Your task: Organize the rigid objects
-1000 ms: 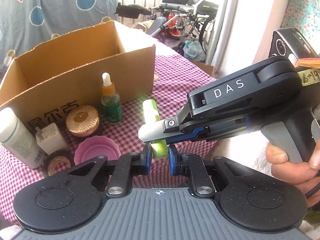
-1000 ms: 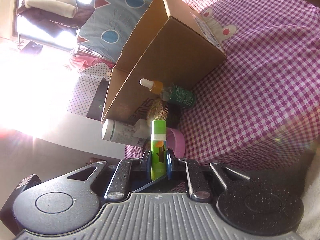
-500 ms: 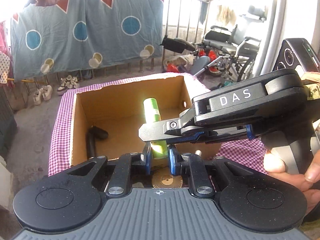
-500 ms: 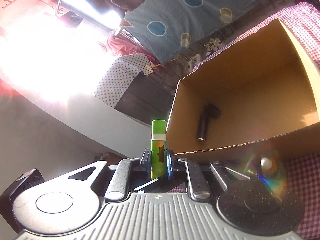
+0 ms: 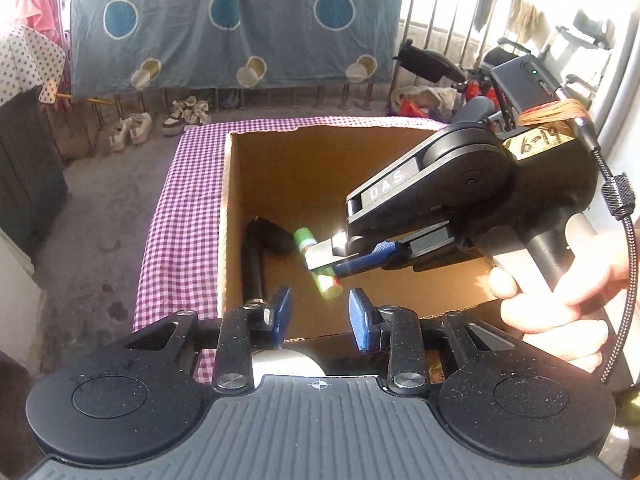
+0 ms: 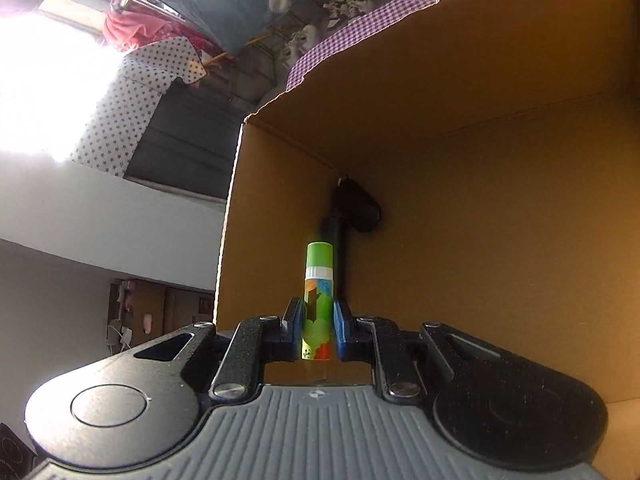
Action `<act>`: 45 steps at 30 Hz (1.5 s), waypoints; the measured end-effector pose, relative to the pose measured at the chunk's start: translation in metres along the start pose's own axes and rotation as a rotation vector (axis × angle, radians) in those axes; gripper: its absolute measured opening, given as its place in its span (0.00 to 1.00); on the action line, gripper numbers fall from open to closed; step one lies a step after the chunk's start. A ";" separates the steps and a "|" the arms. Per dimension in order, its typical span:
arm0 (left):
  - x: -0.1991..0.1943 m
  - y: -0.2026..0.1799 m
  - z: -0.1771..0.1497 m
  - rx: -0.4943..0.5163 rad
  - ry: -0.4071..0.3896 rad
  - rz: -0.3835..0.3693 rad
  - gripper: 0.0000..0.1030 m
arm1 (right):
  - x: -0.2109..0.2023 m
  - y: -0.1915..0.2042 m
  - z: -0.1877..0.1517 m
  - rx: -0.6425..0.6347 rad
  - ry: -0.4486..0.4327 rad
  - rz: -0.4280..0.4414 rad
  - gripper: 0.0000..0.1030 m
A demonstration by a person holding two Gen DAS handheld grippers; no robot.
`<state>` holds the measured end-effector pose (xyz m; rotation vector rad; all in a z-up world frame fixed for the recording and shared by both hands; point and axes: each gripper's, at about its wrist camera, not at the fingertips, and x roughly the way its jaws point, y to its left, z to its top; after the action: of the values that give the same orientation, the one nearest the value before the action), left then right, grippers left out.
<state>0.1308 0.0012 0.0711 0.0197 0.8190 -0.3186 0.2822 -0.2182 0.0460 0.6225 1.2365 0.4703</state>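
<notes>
right gripper clamped on green tube, held over cardboard box interior for drop beside black object. left gripper jaws opening, empty, clear of tube.

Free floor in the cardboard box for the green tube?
Most of the cardboard box floor is bare: middle, far wall, right side. Crowded only along the left wall, where a black L-shaped object lies. The right gripper holds the green tube just beside it.
</notes>
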 end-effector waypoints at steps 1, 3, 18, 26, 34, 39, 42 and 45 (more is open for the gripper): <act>-0.005 0.002 -0.002 -0.007 -0.013 -0.001 0.33 | 0.002 0.001 -0.001 -0.006 -0.002 -0.019 0.18; -0.017 0.003 -0.005 -0.020 -0.044 -0.008 0.35 | 0.002 0.001 -0.003 -0.009 -0.007 -0.018 0.18; -0.054 -0.024 -0.048 0.027 -0.040 -0.212 0.55 | -0.142 -0.031 -0.114 -0.106 -0.235 0.157 0.19; -0.016 -0.067 -0.095 0.117 0.129 -0.237 0.56 | -0.131 -0.089 -0.184 -0.056 -0.283 0.029 0.20; 0.016 -0.094 -0.111 0.218 0.193 -0.100 0.57 | -0.090 -0.104 -0.194 -0.064 -0.225 -0.059 0.37; 0.024 -0.100 -0.122 0.252 0.209 -0.073 0.57 | -0.079 -0.096 -0.190 -0.128 -0.239 -0.105 0.42; 0.026 -0.102 -0.122 0.255 0.210 -0.073 0.58 | -0.071 -0.092 -0.191 -0.158 -0.233 -0.134 0.42; 0.034 -0.109 -0.121 0.261 0.206 -0.065 0.60 | -0.062 -0.094 -0.191 -0.184 -0.229 -0.144 0.38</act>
<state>0.0346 -0.0945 -0.0249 0.2742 0.9788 -0.4896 0.0816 -0.2936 -0.0103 0.4143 0.9998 0.3759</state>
